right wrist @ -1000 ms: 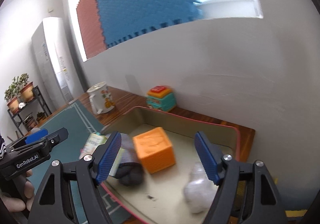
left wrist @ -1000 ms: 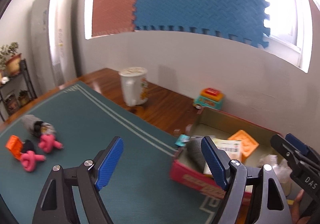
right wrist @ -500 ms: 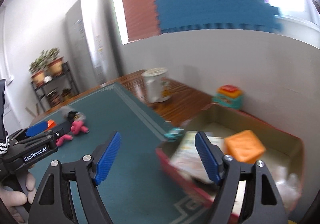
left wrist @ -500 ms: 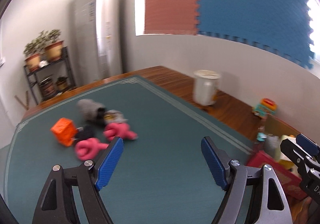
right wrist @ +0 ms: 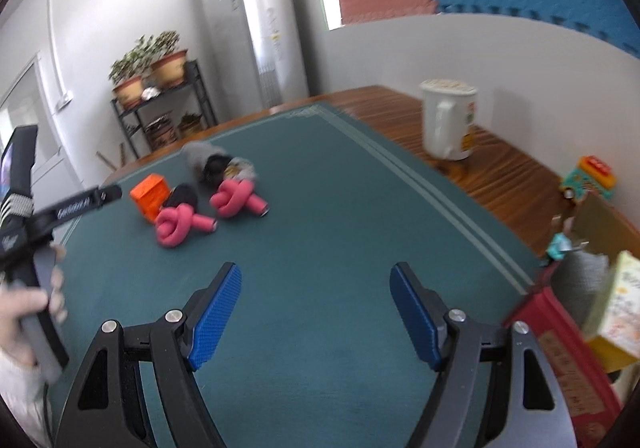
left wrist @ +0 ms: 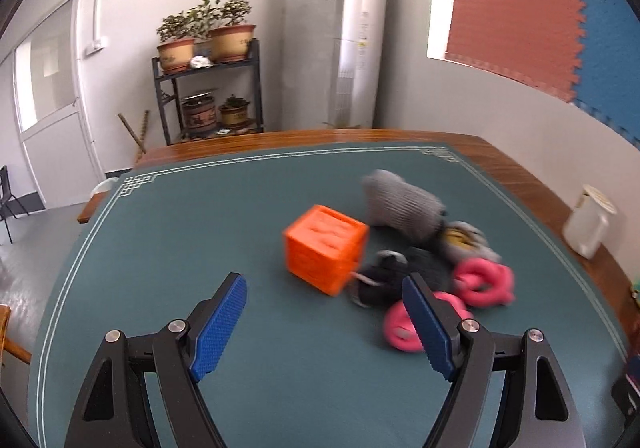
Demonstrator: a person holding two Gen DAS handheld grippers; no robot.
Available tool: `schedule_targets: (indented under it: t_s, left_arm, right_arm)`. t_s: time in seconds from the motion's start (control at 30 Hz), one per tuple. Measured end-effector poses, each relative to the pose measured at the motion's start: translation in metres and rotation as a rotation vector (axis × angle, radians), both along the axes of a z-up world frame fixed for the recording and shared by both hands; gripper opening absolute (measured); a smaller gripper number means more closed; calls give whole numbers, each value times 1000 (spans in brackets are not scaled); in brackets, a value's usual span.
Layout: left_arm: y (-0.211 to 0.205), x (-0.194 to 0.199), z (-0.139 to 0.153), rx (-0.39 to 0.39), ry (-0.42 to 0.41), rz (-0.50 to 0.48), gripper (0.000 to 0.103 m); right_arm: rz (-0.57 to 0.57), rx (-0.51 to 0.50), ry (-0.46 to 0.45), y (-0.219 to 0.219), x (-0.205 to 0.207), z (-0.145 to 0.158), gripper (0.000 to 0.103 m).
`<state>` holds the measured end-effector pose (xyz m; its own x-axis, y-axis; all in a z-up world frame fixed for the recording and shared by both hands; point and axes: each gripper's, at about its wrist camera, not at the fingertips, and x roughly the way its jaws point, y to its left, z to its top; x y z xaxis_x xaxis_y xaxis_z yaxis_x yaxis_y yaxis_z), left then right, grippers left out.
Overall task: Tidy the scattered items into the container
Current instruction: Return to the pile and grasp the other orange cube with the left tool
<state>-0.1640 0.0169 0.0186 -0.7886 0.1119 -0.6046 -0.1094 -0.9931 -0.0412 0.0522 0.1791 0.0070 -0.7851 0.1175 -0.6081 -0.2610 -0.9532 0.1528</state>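
An orange cube [left wrist: 325, 248] lies on the green mat [left wrist: 200, 232] with a grey knit roll [left wrist: 402, 206], a black item [left wrist: 380, 276] and two pink knotted tubes [left wrist: 482, 280]. My left gripper [left wrist: 326, 324] is open and empty, just short of the cube. In the right wrist view the same pile lies far left: cube [right wrist: 150, 194], pink tubes [right wrist: 236, 200]. My right gripper [right wrist: 316, 314] is open and empty above the mat. The red box [right wrist: 560, 344] holding a grey roll and a packet sits at its right.
A white jug [right wrist: 448, 124] and a small toy bus [right wrist: 588, 174] stand on the wooden table edge [right wrist: 504, 176] by the wall. A plant shelf [left wrist: 208, 88] and a tall white unit [left wrist: 336, 28] stand beyond the table.
Both grippers swung left, away from the box and toward the pile. The left gripper has come close to the orange cube. Both stayed open.
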Motion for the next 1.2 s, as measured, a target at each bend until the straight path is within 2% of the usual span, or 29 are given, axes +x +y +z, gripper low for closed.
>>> schedule_targets:
  t_s: [0.17, 0.33, 0.43, 0.53, 0.7, 0.77, 0.83, 0.87, 1.0, 1.2]
  left_arm:
    - [-7, -30, -17, -42, -11, -37, 82]
    - [7, -56, -32, -76, -35, -131, 82]
    - [16, -67, -40, -126, -30, -159, 82]
    - [20, -80, -47, -142, -43, -175, 82]
    - [17, -93, -47, -109, -50, -184, 82]
    - [16, -98, -50, -87, -77, -195, 82]
    - [15, -101, -53, -63, -99, -206, 74]
    - [14, -100, -53, -45, -102, -214, 61]
    - [13, -91, -53, -28, -102, -209, 56]
    - [6, -72, -49, 34, -116, -164, 55]
  right_arm:
    - [10, -31, -30, 2, -5, -12, 80]
    - [-4, -75, -41, 10, -5, -16, 80]
    - [1, -75, -49, 8, -6, -17, 80]
    - [14, -63, -62, 5, -9, -19, 80]
    - [27, -52, -88, 1, -14, -25, 80]
    - [31, -46, -96, -1, -15, -27, 80]
    - [34, -39, -102, -2, -16, -28, 80]
    - [36, -38, -105, -3, -17, -29, 80]
    - [42, -48, -110, -2, -18, -31, 80]
    - [35, -38, -92, -2, -16, -28, 80]
